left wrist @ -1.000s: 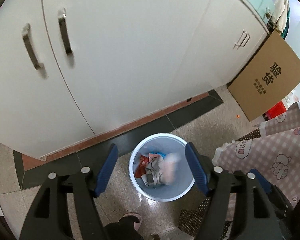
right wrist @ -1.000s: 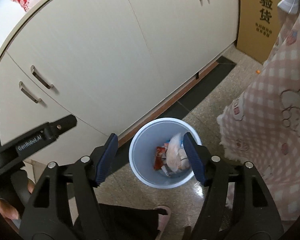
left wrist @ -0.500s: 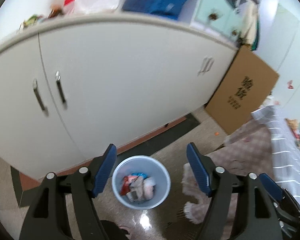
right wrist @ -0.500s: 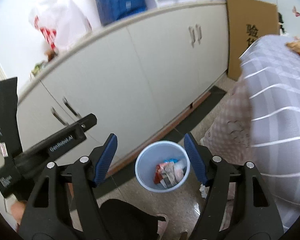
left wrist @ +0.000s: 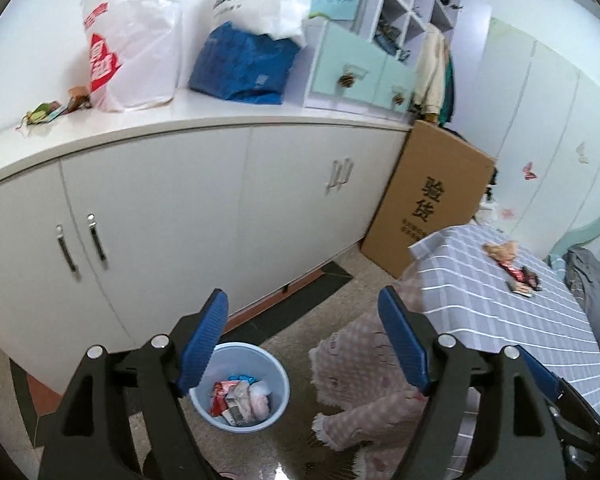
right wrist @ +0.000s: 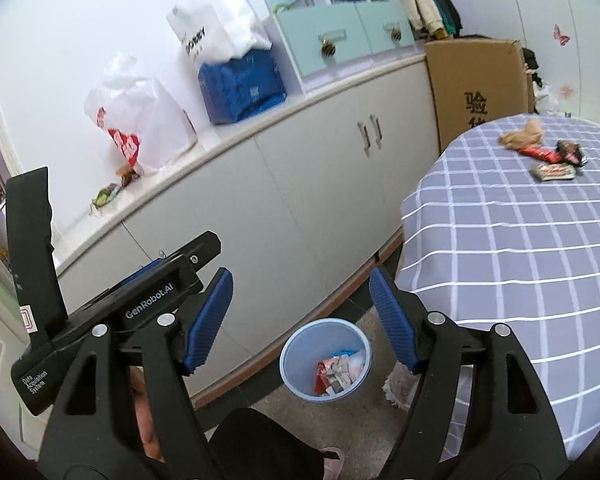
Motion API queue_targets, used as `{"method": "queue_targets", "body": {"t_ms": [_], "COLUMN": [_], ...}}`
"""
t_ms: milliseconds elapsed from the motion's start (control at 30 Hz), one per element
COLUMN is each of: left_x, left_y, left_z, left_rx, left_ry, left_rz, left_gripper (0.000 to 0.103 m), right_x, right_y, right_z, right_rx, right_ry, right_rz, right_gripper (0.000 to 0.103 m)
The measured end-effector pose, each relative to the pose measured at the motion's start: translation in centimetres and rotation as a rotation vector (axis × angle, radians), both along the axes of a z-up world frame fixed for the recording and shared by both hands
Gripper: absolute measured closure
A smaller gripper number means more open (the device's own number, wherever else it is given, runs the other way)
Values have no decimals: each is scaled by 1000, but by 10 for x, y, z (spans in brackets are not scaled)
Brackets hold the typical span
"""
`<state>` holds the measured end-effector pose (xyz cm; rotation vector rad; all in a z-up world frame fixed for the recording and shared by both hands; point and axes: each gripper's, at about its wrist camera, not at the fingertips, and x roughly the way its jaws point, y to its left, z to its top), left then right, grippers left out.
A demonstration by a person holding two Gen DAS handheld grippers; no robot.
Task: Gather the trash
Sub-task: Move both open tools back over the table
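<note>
A light blue bin (left wrist: 256, 356) (right wrist: 316, 340) stands on the floor by the white cabinet, with wrappers (left wrist: 240, 398) (right wrist: 338, 372) in it. My left gripper (left wrist: 302, 300) hangs high above the bin; its jaws are opening and nothing is between them. My right gripper (right wrist: 300, 276) is open and empty, also well above the bin. A crumpled brown paper (right wrist: 522, 136) (left wrist: 500, 250) and red wrappers (right wrist: 540, 154) (left wrist: 520, 276) lie on the checked tablecloth (right wrist: 500, 240). A green wrapper (left wrist: 42, 114) (right wrist: 106, 196) lies on the countertop.
White cabinet (left wrist: 180, 220) runs along the wall, with plastic bags (left wrist: 128, 48), a blue bag (left wrist: 240, 64) and teal drawers (left wrist: 356, 72) on top. A cardboard box (left wrist: 428, 200) leans at its end. Pink cloth (left wrist: 360, 392) hangs under the table. A person's slipper (right wrist: 334, 464) is near the bin.
Both grippers have risen and pulled back from the bin, which now looks smaller and lower. The countertop and the table top have come into view. The left jaws stand slightly wider.
</note>
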<state>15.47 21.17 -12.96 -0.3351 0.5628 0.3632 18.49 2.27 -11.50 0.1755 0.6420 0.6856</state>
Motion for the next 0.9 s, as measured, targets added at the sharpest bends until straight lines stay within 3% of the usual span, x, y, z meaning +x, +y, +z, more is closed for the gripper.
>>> {"method": "queue_targets", "body": {"t_ms": [367, 900], "left_x": [21, 63], "left_y": [-65, -138], "left_z": [15, 7], "left_rx": [37, 72], "left_ry": [10, 103], "left_rz": [-137, -311], "left_gripper": [26, 26], "right_x": [0, 13], "right_y": [-70, -145], "right_z": [15, 2], "right_rx": [51, 92], "right_ry": [-36, -7], "right_rz": [-129, -267], "right_gripper": [31, 31]}}
